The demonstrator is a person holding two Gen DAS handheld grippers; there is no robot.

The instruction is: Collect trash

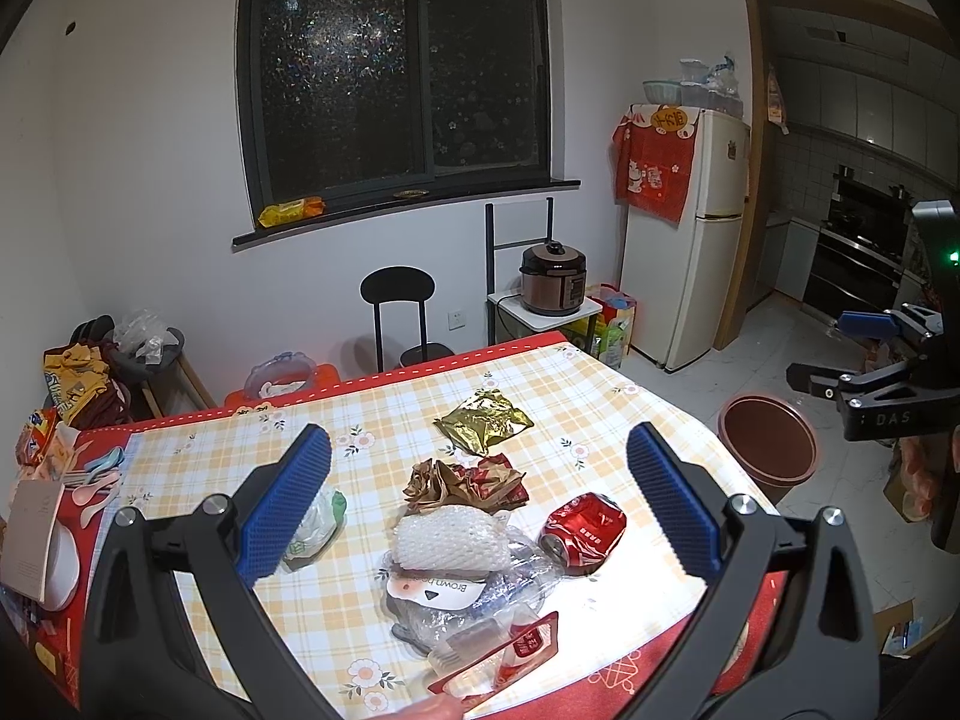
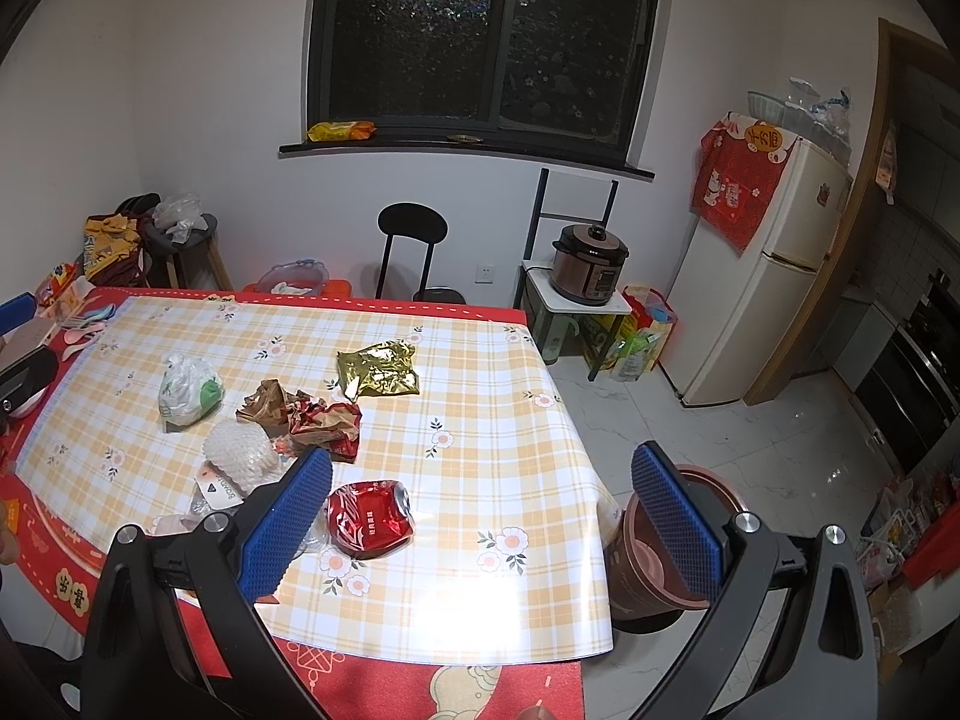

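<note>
Trash lies on the checked table [image 1: 420, 408]: a crushed red can [image 1: 582, 531] [image 2: 371, 517], a gold foil packet [image 1: 483, 421] [image 2: 378, 369], crumpled brown-red wrappers [image 1: 465, 483] [image 2: 303, 414], white foam netting [image 1: 447, 540] [image 2: 237, 456], a clear plastic bag with a label [image 1: 474, 600] and a white-green bag [image 1: 315, 531] [image 2: 187, 390]. A brown trash bin [image 1: 768, 447] [image 2: 666, 546] stands on the floor beside the table. My left gripper [image 1: 480, 504] is open above the pile. My right gripper [image 2: 480, 525] is open, over the table's right edge near the can.
Spoons, a bowl and a box [image 1: 36, 534] sit at the table's left end. A black chair [image 1: 399, 315], a pressure cooker on a stand [image 1: 552, 279] and a fridge [image 1: 690, 240] line the far wall. The right gripper shows at the right [image 1: 870, 372].
</note>
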